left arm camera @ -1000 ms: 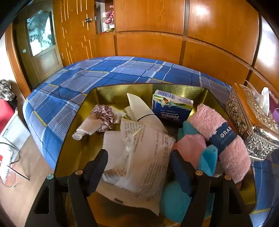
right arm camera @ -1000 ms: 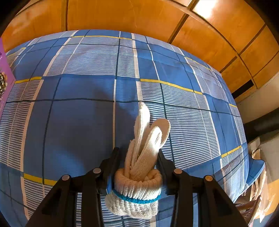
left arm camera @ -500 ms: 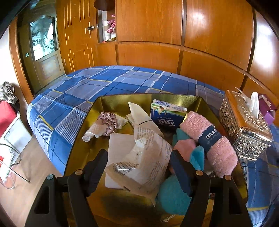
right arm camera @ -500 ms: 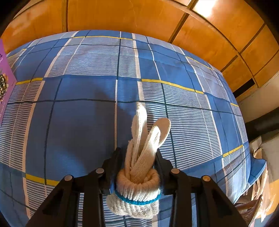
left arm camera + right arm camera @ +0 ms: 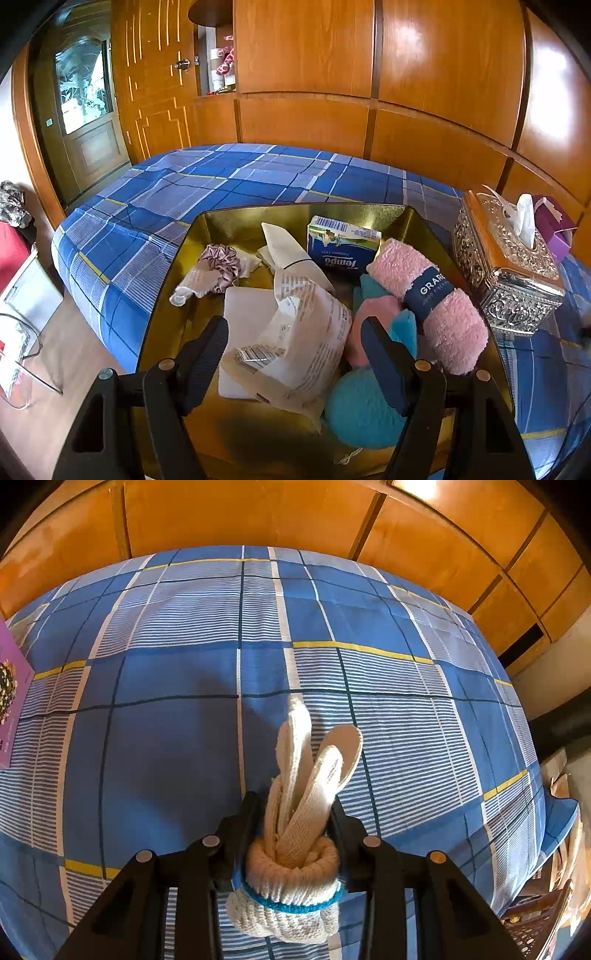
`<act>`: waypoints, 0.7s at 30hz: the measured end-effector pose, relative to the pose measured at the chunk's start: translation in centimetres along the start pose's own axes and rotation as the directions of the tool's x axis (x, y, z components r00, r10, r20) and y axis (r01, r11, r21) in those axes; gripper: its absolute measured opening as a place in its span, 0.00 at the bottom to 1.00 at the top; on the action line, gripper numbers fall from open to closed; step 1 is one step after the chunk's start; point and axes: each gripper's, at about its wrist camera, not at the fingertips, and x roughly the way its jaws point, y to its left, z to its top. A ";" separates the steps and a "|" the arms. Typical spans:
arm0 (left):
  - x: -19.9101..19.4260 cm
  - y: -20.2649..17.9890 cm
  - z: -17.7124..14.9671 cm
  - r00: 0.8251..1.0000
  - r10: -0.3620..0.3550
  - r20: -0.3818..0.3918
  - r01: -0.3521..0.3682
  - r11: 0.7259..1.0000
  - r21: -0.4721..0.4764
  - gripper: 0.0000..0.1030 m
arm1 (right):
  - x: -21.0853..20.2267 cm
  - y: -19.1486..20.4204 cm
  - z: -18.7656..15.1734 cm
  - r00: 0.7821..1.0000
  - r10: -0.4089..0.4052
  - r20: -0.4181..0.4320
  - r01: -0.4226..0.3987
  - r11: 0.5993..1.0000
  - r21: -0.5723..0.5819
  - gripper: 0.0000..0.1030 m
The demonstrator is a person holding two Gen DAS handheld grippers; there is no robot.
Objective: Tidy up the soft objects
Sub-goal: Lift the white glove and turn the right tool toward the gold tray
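A: Which step? B: Pickup — the right gripper is clamped on the rolled knit glove, bottom centre, on the bed.
A: Next? B: Carry it to the gold tray — the left gripper hovers there, jaws apart, empty.

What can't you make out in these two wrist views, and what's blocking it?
- Left wrist: part of the teal ball sits behind a finger of the left gripper.
- Left wrist: the pink towel band's lettering runs out of sight around the roll.
- Right wrist: the purple box is cut off by the left edge.
- Right wrist: the sides of the rolled knit glove are covered by the pads of the right gripper.
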 end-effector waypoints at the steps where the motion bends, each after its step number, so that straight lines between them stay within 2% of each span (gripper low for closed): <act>1: -0.1 0.1 0.0 1.000 -0.001 -0.003 0.001 1.000 0.002 0.73 | 0.0 0.0 0.0 1.000 0.002 -0.001 -0.002 1.000 0.002 0.34; 6: -0.4 0.4 0.0 1.000 -0.006 -0.007 0.006 1.000 0.018 0.73 | 0.2 -0.7 0.2 0.999 0.038 -0.016 -0.037 0.998 0.048 0.34; 15: -0.5 0.3 0.0 0.999 -0.037 -0.016 0.038 0.998 0.046 0.73 | 0.2 0.0 0.8 1.000 0.020 -0.018 -0.020 1.000 0.000 0.31; 21: -0.5 0.0 0.0 0.998 -0.063 -0.025 0.064 0.996 0.058 0.73 | 0.2 0.7 3.0 0.998 0.048 -0.035 -0.048 0.999 -0.005 0.30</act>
